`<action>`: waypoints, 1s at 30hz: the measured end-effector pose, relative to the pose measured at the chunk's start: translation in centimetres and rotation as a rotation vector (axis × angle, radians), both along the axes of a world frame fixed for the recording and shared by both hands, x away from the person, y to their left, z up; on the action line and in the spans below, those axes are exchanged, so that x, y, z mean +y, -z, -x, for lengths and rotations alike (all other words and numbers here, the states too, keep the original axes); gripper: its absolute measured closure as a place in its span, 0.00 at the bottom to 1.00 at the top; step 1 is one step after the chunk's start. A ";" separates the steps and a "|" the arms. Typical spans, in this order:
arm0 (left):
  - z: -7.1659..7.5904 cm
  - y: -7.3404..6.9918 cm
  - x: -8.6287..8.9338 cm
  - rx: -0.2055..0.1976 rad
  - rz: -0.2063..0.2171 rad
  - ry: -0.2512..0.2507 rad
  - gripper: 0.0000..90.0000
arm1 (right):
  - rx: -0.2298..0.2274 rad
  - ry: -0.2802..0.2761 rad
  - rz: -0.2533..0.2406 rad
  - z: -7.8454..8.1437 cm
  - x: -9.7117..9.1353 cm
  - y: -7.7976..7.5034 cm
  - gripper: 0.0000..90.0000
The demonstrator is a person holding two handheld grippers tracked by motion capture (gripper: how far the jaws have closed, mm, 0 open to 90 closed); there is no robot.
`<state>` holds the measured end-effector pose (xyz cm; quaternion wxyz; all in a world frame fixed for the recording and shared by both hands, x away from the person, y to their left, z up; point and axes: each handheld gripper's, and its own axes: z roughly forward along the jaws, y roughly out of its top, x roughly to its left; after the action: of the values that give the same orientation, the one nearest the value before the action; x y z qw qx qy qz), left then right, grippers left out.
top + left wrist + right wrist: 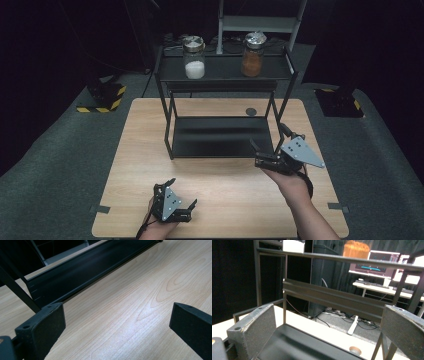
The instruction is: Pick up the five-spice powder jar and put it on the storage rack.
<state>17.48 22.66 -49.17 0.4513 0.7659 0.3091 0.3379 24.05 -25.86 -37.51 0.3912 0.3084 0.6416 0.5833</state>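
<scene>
A black two-tier metal rack (225,75) stands at the back middle of the wooden table (135,160). On its top shelf sit a jar of white powder (194,57) and a jar of brown powder (252,55). The lower shelf (220,136) is bare. My left gripper (182,192) rests low near the table's front edge, open with nothing between its fingers (45,327). My right gripper (270,137) hovers at the rack's front right corner, open and empty, facing the lower shelf (294,345). The brown jar (357,250) and white jar (292,245) show at the top of the right gripper view.
A small round dark disc (251,111) lies on the table behind the rack. Grey carpet surrounds the table, with black-and-yellow striped stand bases (102,97) at the far left and right. A desk with a monitor (377,263) stands beyond the rack.
</scene>
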 end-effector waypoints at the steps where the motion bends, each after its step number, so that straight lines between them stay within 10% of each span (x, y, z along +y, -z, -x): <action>1: 0.0 0.0 0.0 -0.002 0.000 -0.001 0.01 | 0.003 0.001 -0.001 0.1 0.0 0.2 0.00; 30: 0.2 0.1 -0.3 -0.018 -0.022 0.005 0.01 | 0.170 0.045 0.127 3.4 -2.1 7.8 0.00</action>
<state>17.24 22.36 -49.28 0.4467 0.7683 0.2994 0.3471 20.65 -27.94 -45.33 0.3670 0.3461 0.7009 0.5042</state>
